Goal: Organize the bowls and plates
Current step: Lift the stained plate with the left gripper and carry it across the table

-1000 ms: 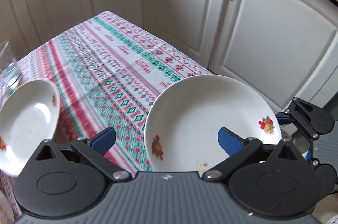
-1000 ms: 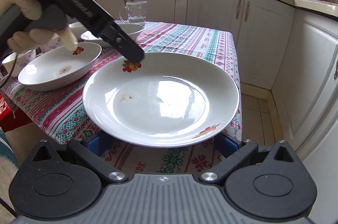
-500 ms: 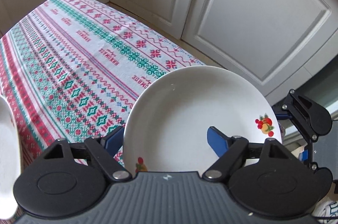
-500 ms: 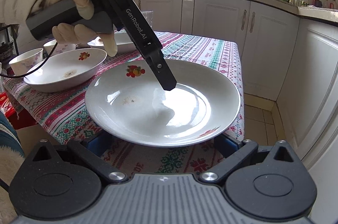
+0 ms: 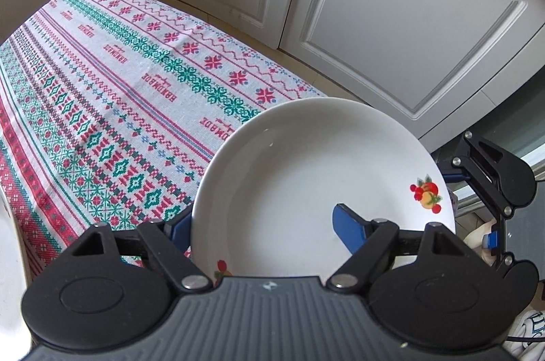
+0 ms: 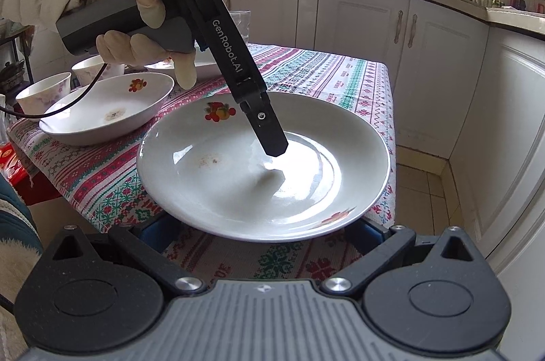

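White kitchen cabinets (image 6: 371,20) ring a surface (image 5: 112,81) under a patterned cloth. The plate (image 6: 265,170) sits at the surface's near corner, its edge overhanging. The left gripper (image 5: 262,221) is closing, one finger (image 5: 351,226) inside the plate and the other outside its rim. The right gripper (image 6: 262,233) reaches under the plate's overhang, fingers mostly hidden, so I cannot tell its state. A bowl (image 6: 109,105) sits just left of the plate, two cups (image 6: 44,92) beyond it.

Two deep plates with fruit motifs: near one (image 6: 262,190) at table edge, second (image 6: 109,112) to its left. Two small cups (image 6: 44,93) far left. One glass jug (image 6: 240,24) far back. Two grippers.
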A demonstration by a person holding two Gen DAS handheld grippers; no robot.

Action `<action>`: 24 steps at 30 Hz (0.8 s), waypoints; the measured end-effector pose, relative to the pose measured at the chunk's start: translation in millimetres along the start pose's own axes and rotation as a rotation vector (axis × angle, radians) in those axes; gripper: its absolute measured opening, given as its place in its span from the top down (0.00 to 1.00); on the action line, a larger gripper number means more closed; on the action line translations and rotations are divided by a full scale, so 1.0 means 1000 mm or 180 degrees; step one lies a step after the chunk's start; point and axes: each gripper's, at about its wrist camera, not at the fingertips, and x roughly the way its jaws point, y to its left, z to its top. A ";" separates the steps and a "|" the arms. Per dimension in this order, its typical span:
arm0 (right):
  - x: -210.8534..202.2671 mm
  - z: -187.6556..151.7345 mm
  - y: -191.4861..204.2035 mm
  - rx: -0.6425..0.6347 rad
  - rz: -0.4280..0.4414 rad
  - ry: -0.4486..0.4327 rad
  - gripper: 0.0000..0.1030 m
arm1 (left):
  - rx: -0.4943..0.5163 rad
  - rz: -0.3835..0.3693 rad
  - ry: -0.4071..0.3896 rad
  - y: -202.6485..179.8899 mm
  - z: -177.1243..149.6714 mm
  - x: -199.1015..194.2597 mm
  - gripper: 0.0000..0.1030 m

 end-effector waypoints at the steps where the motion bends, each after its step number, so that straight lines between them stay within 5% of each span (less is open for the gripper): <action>1: 0.000 0.000 0.000 0.0000 -0.0002 0.0003 0.00 | 0.0008 -0.0001 0.0002 0.000 0.000 0.000 0.21; 24: 0.011 0.033 -0.007 -0.0140 0.0055 0.0186 0.00 | -0.0088 -0.0015 -0.0281 0.021 0.009 -0.027 0.26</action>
